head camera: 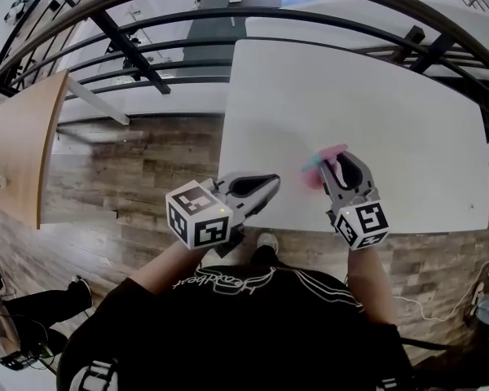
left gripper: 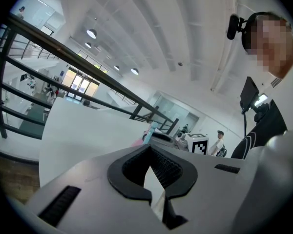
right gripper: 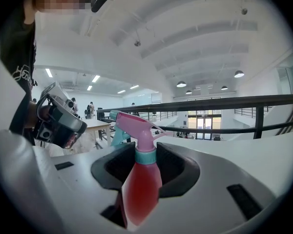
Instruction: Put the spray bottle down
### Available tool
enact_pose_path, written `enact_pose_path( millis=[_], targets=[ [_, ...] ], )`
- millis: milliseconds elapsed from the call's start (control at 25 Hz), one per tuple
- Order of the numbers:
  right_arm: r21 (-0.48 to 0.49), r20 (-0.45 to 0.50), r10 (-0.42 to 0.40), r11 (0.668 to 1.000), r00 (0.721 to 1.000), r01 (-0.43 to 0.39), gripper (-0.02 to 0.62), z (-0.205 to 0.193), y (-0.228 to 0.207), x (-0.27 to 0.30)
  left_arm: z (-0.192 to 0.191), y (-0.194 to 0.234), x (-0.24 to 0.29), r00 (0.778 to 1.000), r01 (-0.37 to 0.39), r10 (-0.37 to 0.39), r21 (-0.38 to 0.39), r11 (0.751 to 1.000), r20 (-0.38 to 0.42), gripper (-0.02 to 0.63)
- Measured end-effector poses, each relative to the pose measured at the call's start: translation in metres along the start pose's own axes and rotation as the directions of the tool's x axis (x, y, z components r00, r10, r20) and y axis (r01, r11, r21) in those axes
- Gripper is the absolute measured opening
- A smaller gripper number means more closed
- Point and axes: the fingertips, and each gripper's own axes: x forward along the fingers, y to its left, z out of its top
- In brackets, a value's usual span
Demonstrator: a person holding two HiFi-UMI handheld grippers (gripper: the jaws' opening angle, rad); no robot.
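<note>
Right tongs (right gripper: 144, 165) pinching red translucent plastic spray bottle (right gripper: 141, 186) with teal collar and pink trigger head, over near edge of white table (head camera: 350, 96). Left tongs (left gripper: 150, 168) pressed together, empty. Bottle not yet released; base contact with tabletop unclear. Left to do: set down, let go.

A white table (head camera: 375, 96) stood on a wood-plank floor (head camera: 130, 169) — its far end near a black railing (head camera: 187, 51). A tiny dark speck (head camera: 473, 206) showed on it by the right edge.
</note>
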Motion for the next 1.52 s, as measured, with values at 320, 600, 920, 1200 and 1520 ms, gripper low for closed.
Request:
enact_pose_path(
  millis=[320, 600, 920, 1200, 1520],
  targets=[
    [-0.014, 0.012, 0.007, 1.000, 1.000, -0.006, 0.137, -0.004, 0.001, 0.000, 0.000, 0.012, -0.006, 1.000, -0.028, 0.028, -0.020, 0.999, 0.013, 0.003],
    [-0.013, -0.001, -0.025, 1.000, 1.000, 0.025, 0.137, -0.011, 0.004, -0.008, -0.006, 0.007, -0.012, 1.000, -0.021, 0.021, -0.031, 0.999, 0.013, 0.003],
    [0.004, -0.004, -0.055, 0.998, 0.998, 0.055, 0.137, -0.015, 0.010, -0.016, -0.017, -0.002, -0.028, 1.000, -0.012, 0.012, -0.053, 0.999, 0.004, 0.003],
    [0.022, -0.003, -0.114, 0.993, 0.993, 0.115, 0.138, -0.011, 0.019, -0.047, -0.030, -0.022, -0.049, 1.000, -0.011, 0.011, -0.045, 0.999, -0.002, 0.003],
    [0.032, 0.031, -0.056, 0.998, 0.998, 0.055, 0.137, 0.031, 0.112, -0.114, -0.036, -0.088, -0.090, 0.998, 0.057, -0.058, 0.025, 0.998, 0.005, 0.003]
  ],
)
